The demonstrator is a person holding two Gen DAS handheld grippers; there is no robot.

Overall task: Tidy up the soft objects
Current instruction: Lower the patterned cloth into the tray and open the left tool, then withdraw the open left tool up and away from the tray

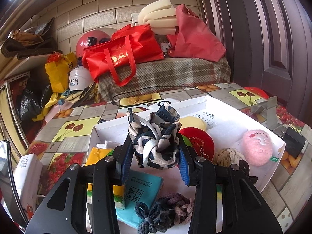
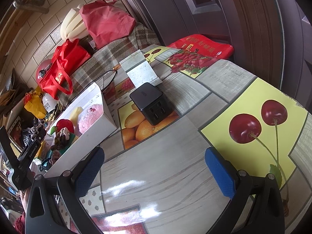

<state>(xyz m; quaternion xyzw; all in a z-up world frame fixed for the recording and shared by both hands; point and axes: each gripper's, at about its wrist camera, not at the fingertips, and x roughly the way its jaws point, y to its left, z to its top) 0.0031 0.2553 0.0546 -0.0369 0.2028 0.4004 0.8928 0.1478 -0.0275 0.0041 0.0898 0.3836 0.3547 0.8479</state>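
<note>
My left gripper is shut on a bunched black-and-cream patterned scarf and holds it above the white box. In the box lie a pink plush, a red plush with a chain, a yellow sponge, a knotted rope ball, hair scrunchies and a teal tissue pack. My right gripper is open and empty, low over the fruit-print tablecloth to the right of the white box. The left gripper's body shows at the left of the right wrist view.
A black charger cube and a metal phone stand sit on the table beside the box. A black cable runs along the far edge. Red bags and foam lie on a checked bench behind. A door stands at the right.
</note>
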